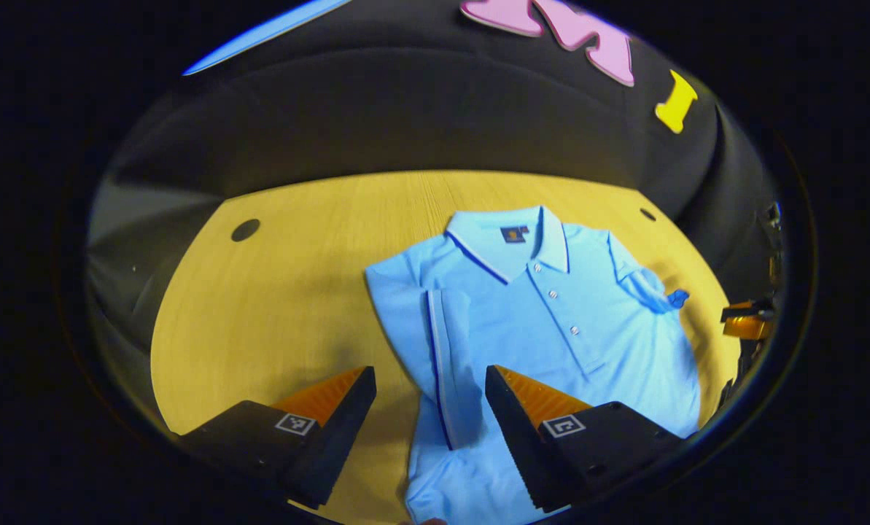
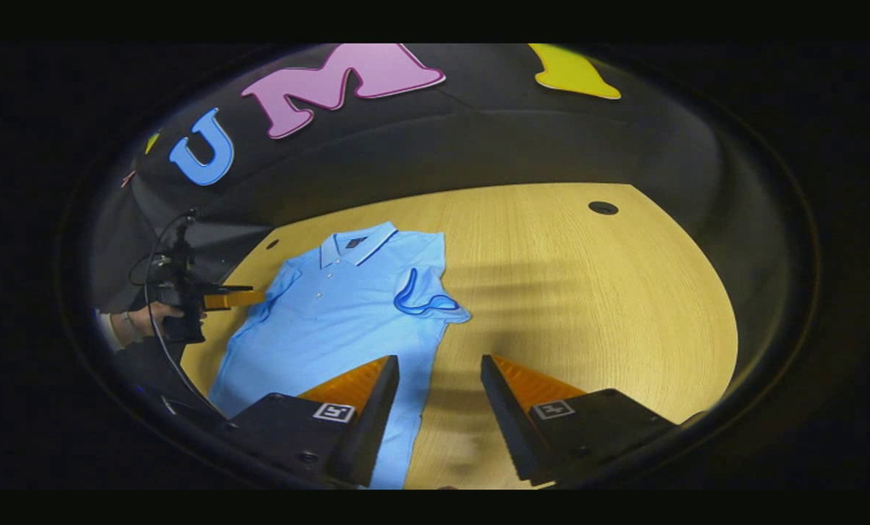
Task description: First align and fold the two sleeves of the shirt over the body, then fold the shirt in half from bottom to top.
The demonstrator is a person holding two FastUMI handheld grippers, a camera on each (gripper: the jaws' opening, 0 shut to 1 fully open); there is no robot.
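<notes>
A light blue polo shirt (image 1: 551, 321) lies face up on the yellow wooden table (image 1: 259, 313), collar toward the far wall. One sleeve (image 1: 445, 350) with a dark trim lies flat, folded over the body. The other sleeve (image 1: 653, 292) sits crumpled at the shirt's far side. My left gripper (image 1: 429, 375) hovers open above the folded sleeve and the shirt's side edge, holding nothing. In the right gripper view the shirt (image 2: 332, 321) lies left of centre, its crumpled sleeve (image 2: 424, 302) curled onto the body. My right gripper (image 2: 438, 361) is open over the hem edge and bare table (image 2: 588, 292).
Small round holes (image 1: 245, 230) (image 2: 602, 208) mark the tabletop near its back corners. A hand (image 2: 143, 317) holds the left gripper (image 2: 223, 297) at the shirt's far side. The right gripper (image 1: 744, 321) shows at the table's right edge. Black cloth walls the table in.
</notes>
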